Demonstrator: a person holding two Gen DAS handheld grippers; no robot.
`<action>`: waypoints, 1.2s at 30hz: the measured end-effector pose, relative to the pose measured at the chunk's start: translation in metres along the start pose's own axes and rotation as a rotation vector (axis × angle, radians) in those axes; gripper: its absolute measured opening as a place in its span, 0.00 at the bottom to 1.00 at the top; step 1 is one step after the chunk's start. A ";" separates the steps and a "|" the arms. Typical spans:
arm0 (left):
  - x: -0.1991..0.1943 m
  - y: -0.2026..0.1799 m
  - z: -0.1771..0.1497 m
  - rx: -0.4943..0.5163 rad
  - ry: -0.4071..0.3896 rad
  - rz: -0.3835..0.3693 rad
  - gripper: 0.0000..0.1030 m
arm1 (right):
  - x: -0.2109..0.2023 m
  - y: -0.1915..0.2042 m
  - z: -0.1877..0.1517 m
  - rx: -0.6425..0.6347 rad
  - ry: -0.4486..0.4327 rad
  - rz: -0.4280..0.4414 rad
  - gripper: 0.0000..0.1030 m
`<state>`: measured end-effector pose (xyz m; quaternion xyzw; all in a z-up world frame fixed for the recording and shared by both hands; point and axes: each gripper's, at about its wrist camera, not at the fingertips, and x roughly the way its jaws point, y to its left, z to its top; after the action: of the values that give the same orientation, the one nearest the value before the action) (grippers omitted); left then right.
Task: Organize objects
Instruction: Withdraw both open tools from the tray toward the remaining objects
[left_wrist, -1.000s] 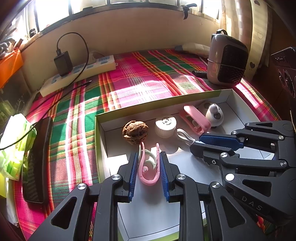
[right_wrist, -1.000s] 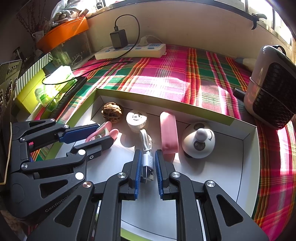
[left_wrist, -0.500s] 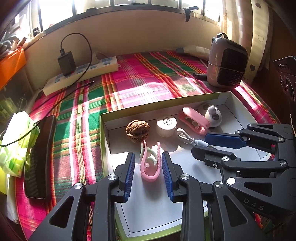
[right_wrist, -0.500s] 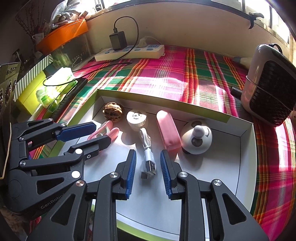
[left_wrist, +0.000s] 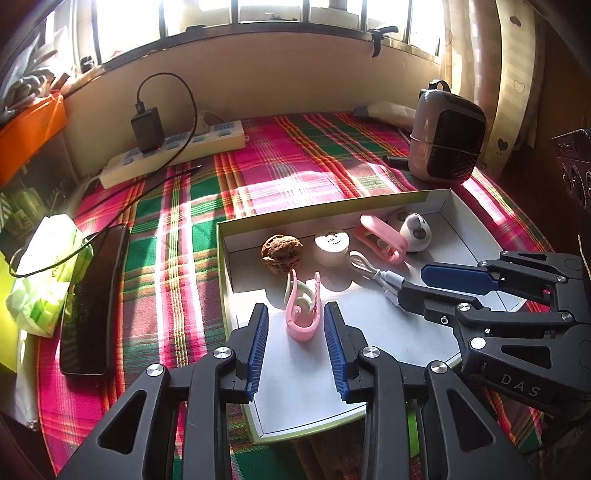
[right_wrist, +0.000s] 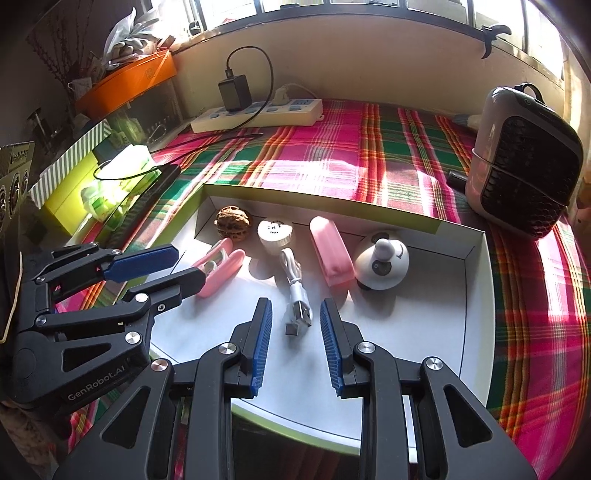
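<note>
A dark phone (left_wrist: 92, 299) is lying on the plaid worktop (left_wrist: 177, 236), just left of the shallow white box (left_wrist: 480, 240). Inside the box, the left claw (left_wrist: 295, 325) is standing partly open; its jaws have just been opening, and the pink clip (left_wrist: 301, 314) is lying between the blue pads, free of both. Beyond it, along the far wall, are sitting a walnut (left_wrist: 282, 253), a round white cap (left_wrist: 331, 250), a pink case (right_wrist: 330, 255) and a white knobbed gadget (right_wrist: 382, 263). Further right, the right claw (right_wrist: 295, 321) is also standing partly open, its jaws having just parted, with the white USB cable (right_wrist: 295, 291) lying loose between its pads.
</note>
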<state>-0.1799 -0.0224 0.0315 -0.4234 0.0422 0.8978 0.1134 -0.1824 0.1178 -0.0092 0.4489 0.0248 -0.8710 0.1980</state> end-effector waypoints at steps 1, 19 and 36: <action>-0.002 0.001 -0.001 -0.003 -0.003 -0.001 0.28 | -0.002 0.000 -0.001 0.003 -0.002 0.001 0.28; -0.049 0.013 -0.038 -0.112 -0.088 -0.032 0.29 | -0.051 0.003 -0.030 0.031 -0.114 0.006 0.37; -0.056 0.010 -0.081 -0.152 -0.047 -0.112 0.34 | -0.062 0.016 -0.072 0.005 -0.097 0.016 0.46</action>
<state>-0.0872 -0.0550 0.0229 -0.4112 -0.0526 0.9004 0.1317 -0.0888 0.1390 -0.0007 0.4069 0.0092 -0.8902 0.2047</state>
